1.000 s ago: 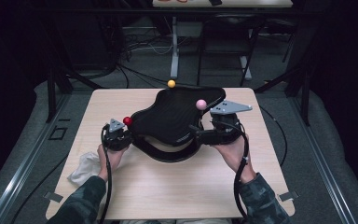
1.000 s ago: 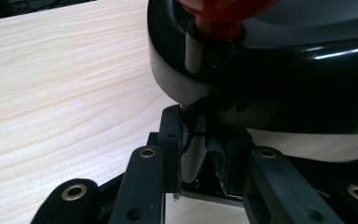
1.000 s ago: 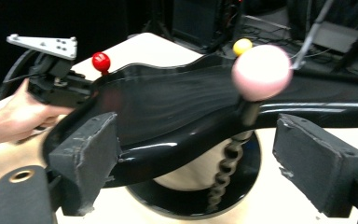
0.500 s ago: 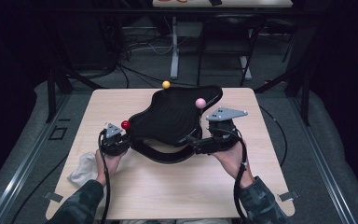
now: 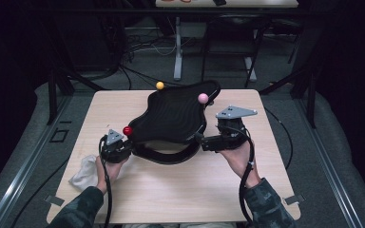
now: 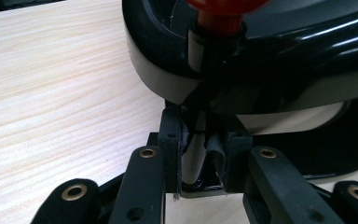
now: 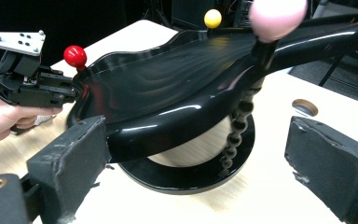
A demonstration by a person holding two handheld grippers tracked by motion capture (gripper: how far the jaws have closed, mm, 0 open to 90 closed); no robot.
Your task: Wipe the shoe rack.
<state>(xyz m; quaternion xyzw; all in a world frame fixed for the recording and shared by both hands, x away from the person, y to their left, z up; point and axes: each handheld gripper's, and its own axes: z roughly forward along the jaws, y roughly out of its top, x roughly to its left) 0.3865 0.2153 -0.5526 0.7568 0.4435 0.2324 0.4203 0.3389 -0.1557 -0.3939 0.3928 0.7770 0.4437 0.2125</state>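
**Left fingers clamped on the black tray's edge, right fingers apart**

My left gripper (image 5: 116, 148) sits at the near-left side of the wooden surface (image 5: 275, 142). In the left gripper view my left fingers (image 6: 170, 149) are nearly together, pinched on the thin bottom edge of the black tray (image 5: 173, 116) right under the red ball (image 5: 128, 130). The red ball's stem rises just above the grip.

The tray is a wavy, glossy black shell, tilted, higher at the far right. It rests on a pale dome (image 7: 196, 147) that sits in a round black base (image 5: 166, 154) on the surface. All of it is around the middle of the surface, a bit toward me.

Three balls stand on stems at the tray's rim: red at the near left, yellow ball (image 5: 159, 85) at the far edge, pink ball (image 5: 203, 98) at the right. In the right gripper view a beaded black post (image 7: 235, 135) runs from under the pink ball down to the base.

My right gripper (image 5: 204, 142) is at the tray's right side, pointing left toward it, grey plate on top. Its jaws have just been opening; my right fingers (image 7: 70, 161) now stand wide apart. The tray's rim and the base lie between them in the right gripper view; the left pad looks just at the rim, but I cannot tell if it touches. The other pad is clear of it.

A crumpled white cloth (image 5: 83, 173) lies near the surface's near-left corner, beside my left hand (image 5: 109, 166). My right hand (image 5: 235, 154) holds its gripper from below.
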